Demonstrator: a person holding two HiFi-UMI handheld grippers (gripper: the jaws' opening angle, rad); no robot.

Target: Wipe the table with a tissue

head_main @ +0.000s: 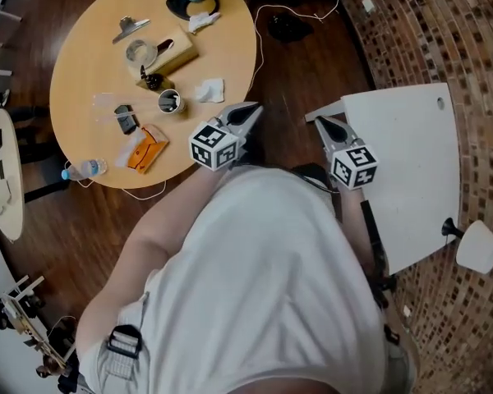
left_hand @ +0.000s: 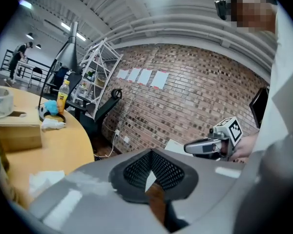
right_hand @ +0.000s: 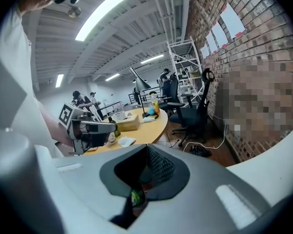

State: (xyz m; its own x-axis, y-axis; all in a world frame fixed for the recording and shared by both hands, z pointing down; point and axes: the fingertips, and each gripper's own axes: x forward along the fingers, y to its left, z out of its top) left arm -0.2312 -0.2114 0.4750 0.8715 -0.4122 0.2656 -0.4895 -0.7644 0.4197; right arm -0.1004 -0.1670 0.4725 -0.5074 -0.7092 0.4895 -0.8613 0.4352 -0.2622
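Note:
A crumpled white tissue [head_main: 209,90] lies near the right edge of the round wooden table [head_main: 82,64]; it also shows in the left gripper view [left_hand: 46,179] and the right gripper view [right_hand: 126,141]. A tissue box [head_main: 168,54] stands further back on the table. My left gripper [head_main: 251,112] hovers off the table's right edge, jaws shut and empty [left_hand: 151,152]. My right gripper [head_main: 323,124] hangs over the floor between the two tables, its jaws also together with nothing in them [right_hand: 146,147]. Each gripper sees the other, the right one [left_hand: 205,146] and the left one [right_hand: 95,128].
On the round table are a cup [head_main: 170,102], an orange packet [head_main: 146,148], a water bottle [head_main: 86,169], a tape roll [head_main: 140,53] and a lamp base [head_main: 193,5]. A white table [head_main: 411,162] stands at right by a brick wall. An office chair [right_hand: 195,113] and cables sit beyond.

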